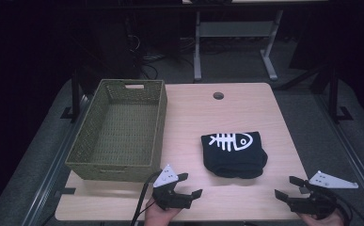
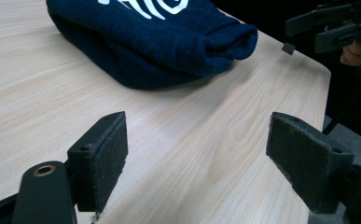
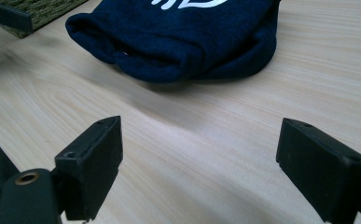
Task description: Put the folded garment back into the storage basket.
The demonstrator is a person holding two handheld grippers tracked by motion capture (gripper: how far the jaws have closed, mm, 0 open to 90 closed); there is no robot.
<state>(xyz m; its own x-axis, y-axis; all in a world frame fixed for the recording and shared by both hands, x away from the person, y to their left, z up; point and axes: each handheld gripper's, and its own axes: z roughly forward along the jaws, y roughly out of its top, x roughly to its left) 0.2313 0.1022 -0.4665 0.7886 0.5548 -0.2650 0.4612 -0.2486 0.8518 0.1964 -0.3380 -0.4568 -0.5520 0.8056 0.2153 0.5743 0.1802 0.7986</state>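
Your left tongs (image 1: 185,189) and right tongs (image 1: 288,188) released, empty, flanking folded navy fish-skeleton garment (image 1: 234,153) on pale wooden desk (image 1: 189,117), near green woven basket (image 1: 118,129)

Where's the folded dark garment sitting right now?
In the high view the garment lies on the table, right of centre, just right of the basket and ahead of the two open tools, left and right.

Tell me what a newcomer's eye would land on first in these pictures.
First, the folded dark garment with a white fish-skeleton print, lying mid-table right of centre. Next, the green woven basket on the table's left side, with nothing in it. Then the two grippers at the near edge, left gripper and right gripper, both open and holding nothing, aimed toward the garment.
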